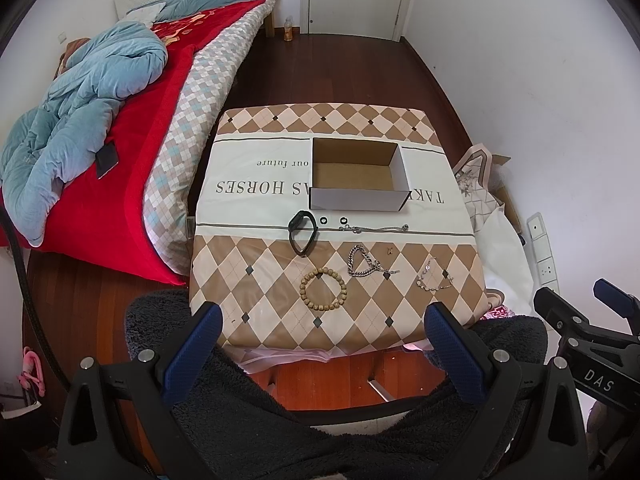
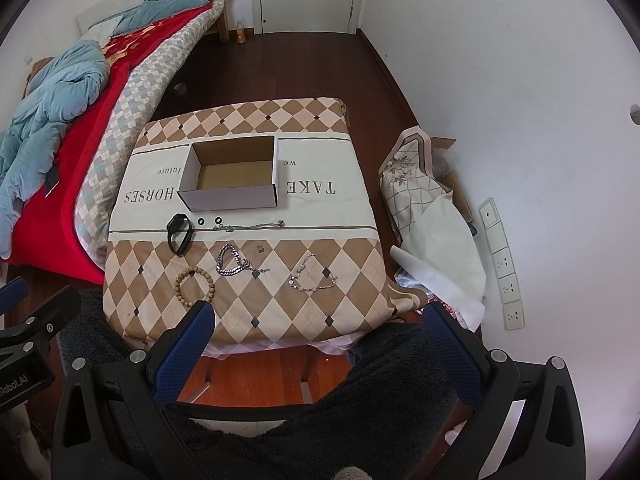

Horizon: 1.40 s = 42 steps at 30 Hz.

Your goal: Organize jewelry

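Cardboard, open at the top and bare inside, makes up the box (image 1: 358,176) that waits at the far middle of the cloth-covered table (image 1: 280,320), and every piece of jewelry lies in front of it, none yet inside.

Going left to right, we see the black watch band (image 1: 302,232), two small dark rings (image 1: 323,221) just beside it, a thin silver chain (image 1: 378,229) stretched along the grey stripe, then nearer us the wooden bead bracelet (image 1: 323,289), the heavy silver chain bracelet (image 1: 362,266), a tiny earring (image 2: 260,247) and the fine link bracelet (image 2: 312,278) at the right.

What worries us is the smallness of the rings and the earring: we judge that broad padded fingers could skate over them on soft cloth, flick them to the floor, or pinch the cloth instead. The thin chains could slip out if caught by one end, and the two silver bracelets lie near enough to snag.

Our left gripper (image 1: 322,336) hangs low over the near edge of the table, above a dark fleece lap, fingers spread wide and holding nothing. Our right gripper (image 2: 316,330) sits level beside it, equally spread and empty, both pointing toward the box.
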{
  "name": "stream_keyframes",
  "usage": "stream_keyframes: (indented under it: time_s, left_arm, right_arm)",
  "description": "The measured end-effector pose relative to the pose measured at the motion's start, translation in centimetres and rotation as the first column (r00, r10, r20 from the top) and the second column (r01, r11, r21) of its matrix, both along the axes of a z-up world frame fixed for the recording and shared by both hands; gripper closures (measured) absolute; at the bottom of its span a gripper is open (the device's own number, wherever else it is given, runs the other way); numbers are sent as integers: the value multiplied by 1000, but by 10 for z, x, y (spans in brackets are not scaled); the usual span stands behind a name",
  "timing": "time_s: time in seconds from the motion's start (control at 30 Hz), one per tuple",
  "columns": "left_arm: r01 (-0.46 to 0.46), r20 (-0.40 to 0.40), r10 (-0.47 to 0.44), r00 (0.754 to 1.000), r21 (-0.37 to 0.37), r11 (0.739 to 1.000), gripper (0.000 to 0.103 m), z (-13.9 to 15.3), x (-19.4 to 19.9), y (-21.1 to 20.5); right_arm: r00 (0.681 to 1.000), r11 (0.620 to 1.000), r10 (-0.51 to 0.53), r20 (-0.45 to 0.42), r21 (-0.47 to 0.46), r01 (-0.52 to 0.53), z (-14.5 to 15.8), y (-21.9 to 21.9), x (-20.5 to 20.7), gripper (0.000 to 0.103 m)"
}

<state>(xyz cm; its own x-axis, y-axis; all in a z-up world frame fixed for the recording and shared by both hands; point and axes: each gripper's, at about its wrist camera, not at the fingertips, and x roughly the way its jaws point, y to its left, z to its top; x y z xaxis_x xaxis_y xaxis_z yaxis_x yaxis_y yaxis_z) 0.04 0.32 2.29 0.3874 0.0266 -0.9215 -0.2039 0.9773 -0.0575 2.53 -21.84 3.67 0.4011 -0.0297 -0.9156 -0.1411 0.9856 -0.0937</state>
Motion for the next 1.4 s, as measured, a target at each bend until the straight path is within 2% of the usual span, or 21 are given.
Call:
stream_keyframes:
  time_s: [0.37,0.5,0.6,0.7,0.77,0.97,1.07,1.13,1.23,1.33,1.37,1.4]
  left_arm:
    - [1,6,-1,1000,10,1000,0,-1,-1,1]
    - [-17,31,14,999,105,994,0,-4,18,11]
    - [-32,56,22,998,188,982,0,-12,37,19]
    - [-26,43,15,999,258,966,0,-35,56,25]
    - [-6,1,6,1000,294,956,0,-59,70,28]
    - [53,-136,-11,991,310,949,0,-138,87,29]
    - [62,-212,-1,977,281,958,0,-181,90,31]
    - [58,-253,5,968,243,968,1,-206,90,34]
    - [51,-313,10,950,186,981,2,-239,87,38]
    - [48,-353,3,936,134,990,9,-261,83,38]
    - [51,-363,-3,932,122,991,19,-265,83,38]
    - [57,-370,-11,929,113,992,24,-270,82,36]
  right_arm:
    - [1000,1000,-1,-1,0,1,-1,0,1,0]
    - [1000,1000,-27,-5,13,27,-9,-7,15,0]
    - [998,998,-65,-24,23,65,-29,-18,38,0]
    - [995,996,-81,-61,16,82,-61,-26,63,0]
    - [993,997,-69,-96,18,71,-85,-25,78,0]
    - [982,998,-14,-190,53,24,-160,-6,114,0]
    - [971,999,-7,-237,33,15,-198,4,124,1]
    - [962,1000,-14,-274,24,21,-221,4,129,7]
    - [950,999,-38,-310,25,48,-241,-3,129,7]
    - [941,997,-69,-331,15,78,-251,-15,126,7]
    - [940,996,-80,-332,8,87,-252,-19,126,7]
    - [939,995,-95,-331,-5,99,-254,-24,125,7]
